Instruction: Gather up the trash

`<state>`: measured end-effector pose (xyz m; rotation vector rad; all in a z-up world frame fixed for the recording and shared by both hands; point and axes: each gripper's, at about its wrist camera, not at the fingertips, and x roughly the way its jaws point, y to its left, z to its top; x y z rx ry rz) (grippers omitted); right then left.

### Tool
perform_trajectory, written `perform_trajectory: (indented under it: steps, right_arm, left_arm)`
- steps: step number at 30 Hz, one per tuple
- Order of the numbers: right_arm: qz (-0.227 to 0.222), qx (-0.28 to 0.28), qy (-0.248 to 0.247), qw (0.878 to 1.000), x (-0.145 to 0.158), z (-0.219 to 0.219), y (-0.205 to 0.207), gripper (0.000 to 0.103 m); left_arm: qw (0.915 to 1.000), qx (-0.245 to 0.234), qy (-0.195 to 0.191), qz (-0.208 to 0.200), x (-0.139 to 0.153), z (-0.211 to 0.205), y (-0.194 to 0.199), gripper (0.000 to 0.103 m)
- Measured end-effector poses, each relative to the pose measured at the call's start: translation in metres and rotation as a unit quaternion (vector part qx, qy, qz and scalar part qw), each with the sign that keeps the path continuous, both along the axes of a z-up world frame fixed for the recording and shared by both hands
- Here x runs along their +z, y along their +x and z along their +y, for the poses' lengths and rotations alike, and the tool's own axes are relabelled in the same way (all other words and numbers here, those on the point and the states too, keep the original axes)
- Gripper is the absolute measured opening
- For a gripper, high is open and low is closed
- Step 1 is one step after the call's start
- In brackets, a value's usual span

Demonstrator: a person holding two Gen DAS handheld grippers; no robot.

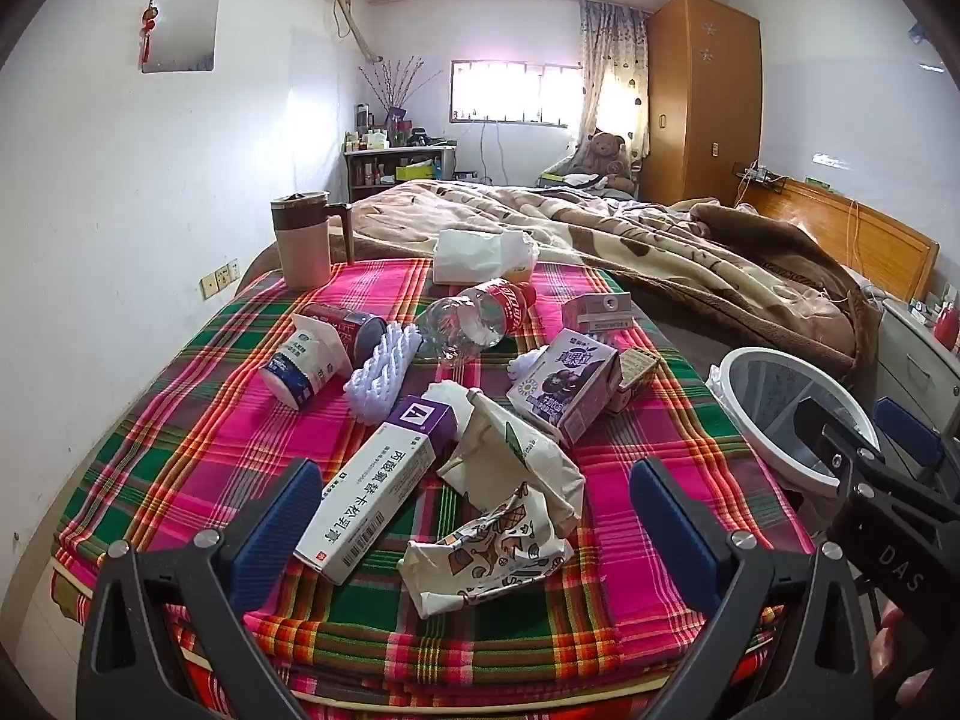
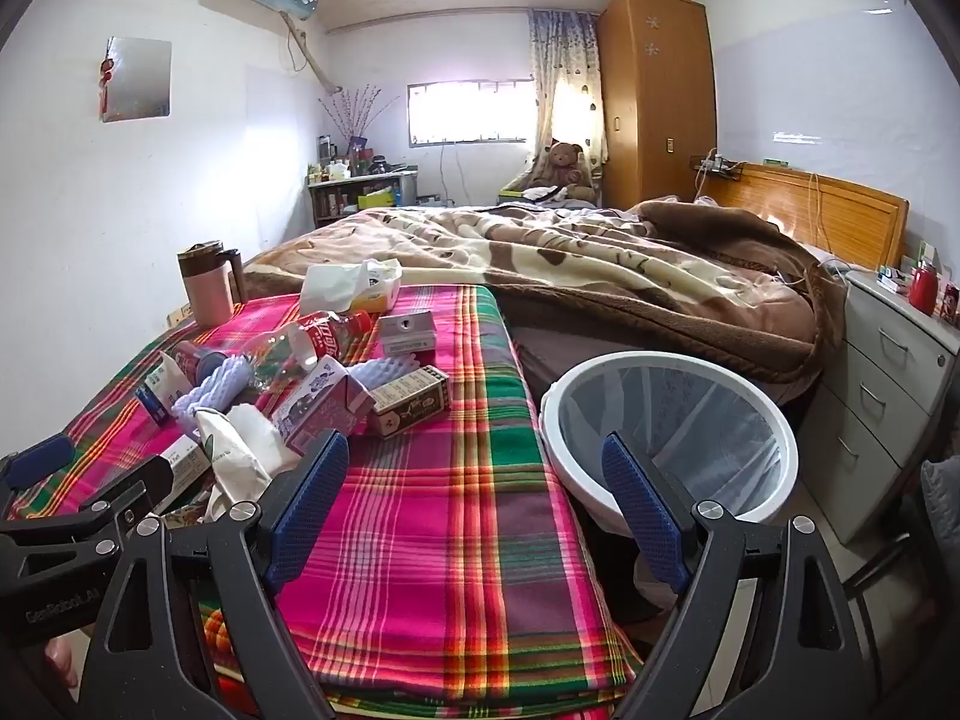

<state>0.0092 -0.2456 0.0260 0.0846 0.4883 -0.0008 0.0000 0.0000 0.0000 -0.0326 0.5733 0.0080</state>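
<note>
A plaid blanket (image 1: 198, 444) covers the near end of the bed, with a brown blanket (image 2: 576, 264) rumpled beyond it. Beside the bed stands a white bin (image 2: 672, 438) lined with a clear bag; the right wrist view looks down into its mouth, while the left wrist view catches only part of its rim at the right edge.

The trash lies heaped on the plaid. The left wrist view shows it fully: a crumpled printed wrapper (image 1: 498, 546) nearest, a long white-and-purple medicine box (image 1: 375, 480) touching its left side, a purple drink carton (image 1: 564, 384) behind, a clear plastic bottle (image 1: 474, 318) on its side, and a white foam sleeve (image 1: 384, 375) left of it. From the right wrist view most of this is crowded together and partly hidden.

The left gripper (image 1: 477, 531) is spread wide, empty, its fingers flanking the wrapper and box. The right gripper (image 2: 474, 504) is likewise spread and empty, over bare plaid between heap and bin.
</note>
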Motion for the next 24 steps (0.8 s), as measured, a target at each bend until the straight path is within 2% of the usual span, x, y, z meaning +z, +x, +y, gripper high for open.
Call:
perform_trajectory:
  steps: [24]
  right_arm:
    - [-0.001,-0.001,-0.001,1.000,-0.0003,0.0024,-0.0019,0.088]
  left_arm:
    - [1.0000,0.002,0.000,0.000,-0.0008,0.0008,0.0023,0.103]
